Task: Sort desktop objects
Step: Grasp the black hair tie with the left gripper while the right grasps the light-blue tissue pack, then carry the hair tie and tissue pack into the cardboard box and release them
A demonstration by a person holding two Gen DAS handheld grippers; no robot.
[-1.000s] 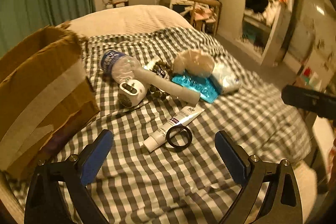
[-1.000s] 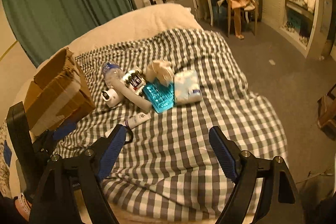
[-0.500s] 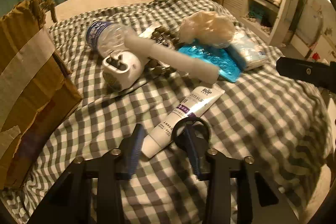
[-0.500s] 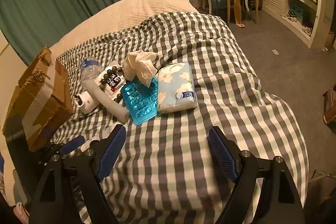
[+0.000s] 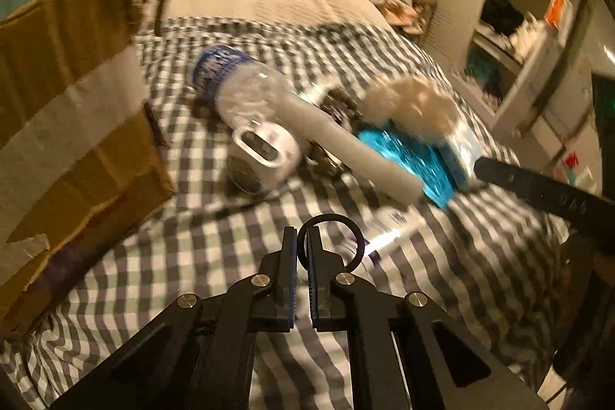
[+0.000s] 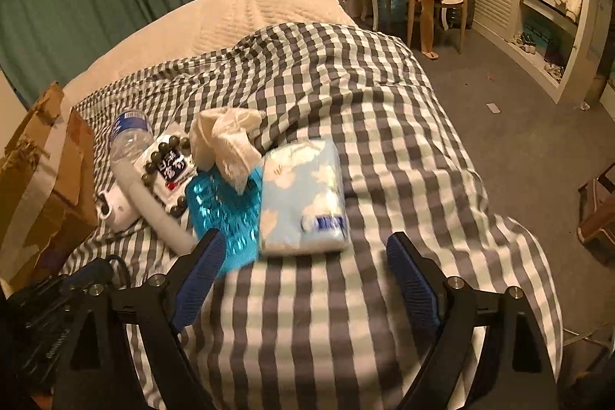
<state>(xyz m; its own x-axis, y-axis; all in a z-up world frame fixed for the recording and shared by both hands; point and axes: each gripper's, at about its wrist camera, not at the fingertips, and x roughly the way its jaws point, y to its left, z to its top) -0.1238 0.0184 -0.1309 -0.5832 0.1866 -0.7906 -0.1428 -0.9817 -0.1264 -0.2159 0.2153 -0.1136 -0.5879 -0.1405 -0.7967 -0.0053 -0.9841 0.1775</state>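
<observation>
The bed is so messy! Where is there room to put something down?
The checkered blanket is bare right of the tissue pack, out to the bed's edge, and in front of the open right gripper. It is crowded from the cardboard box across the bottle, white tube and blue tray. The left gripper pinches a black ring.

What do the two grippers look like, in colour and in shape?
Both are alike. The left gripper and the right gripper each have two flat black fingers lined inside with ribbed blue pads, on angular black link arms with cut-out slots and silver round bolts. No cable, marking or sleeve is visible.
</observation>
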